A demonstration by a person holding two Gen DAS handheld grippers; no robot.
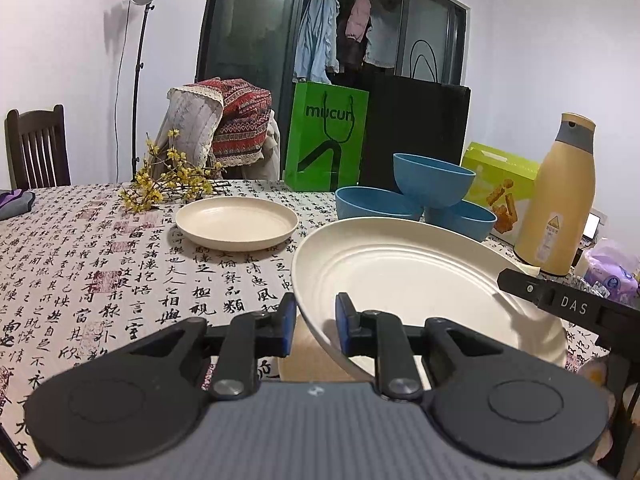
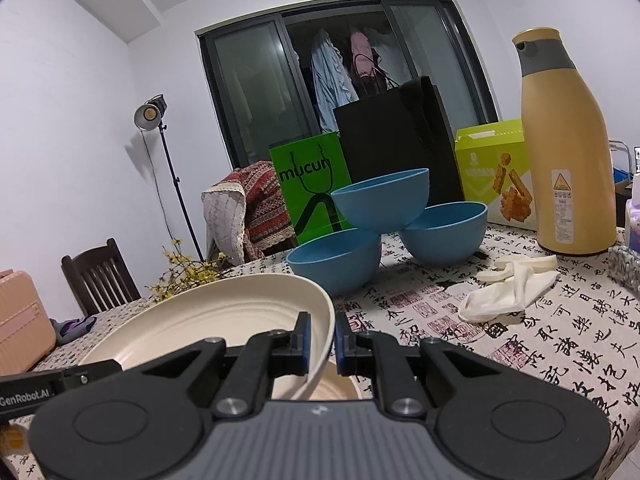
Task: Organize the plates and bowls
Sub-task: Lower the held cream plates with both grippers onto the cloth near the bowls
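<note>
**Both grippers hold one cream plate by its rim**

You have the cream plate (image 1: pixel 400 276) lifted and tilted above the table (image 1: pixel 80 272), over another plate (image 2: pixel 336 390) just below it. Your left gripper (image 1: pixel 316 320) is clamped on the rim at the plate's 7 o'clock side; your right gripper (image 2: pixel 322 338) is clamped on the opposite rim, near 4 o'clock in its own view.

The plate looks light, stiff and smooth, so it can slide between the pads. Hold only at the raised rim, as now, and keep both sides level.

A second cream plate (image 1: pixel 236 222) lies at 11 o'clock in the left view. Three blue bowls (image 2: pixel 380 216) are piled at 12 o'clock.
</note>
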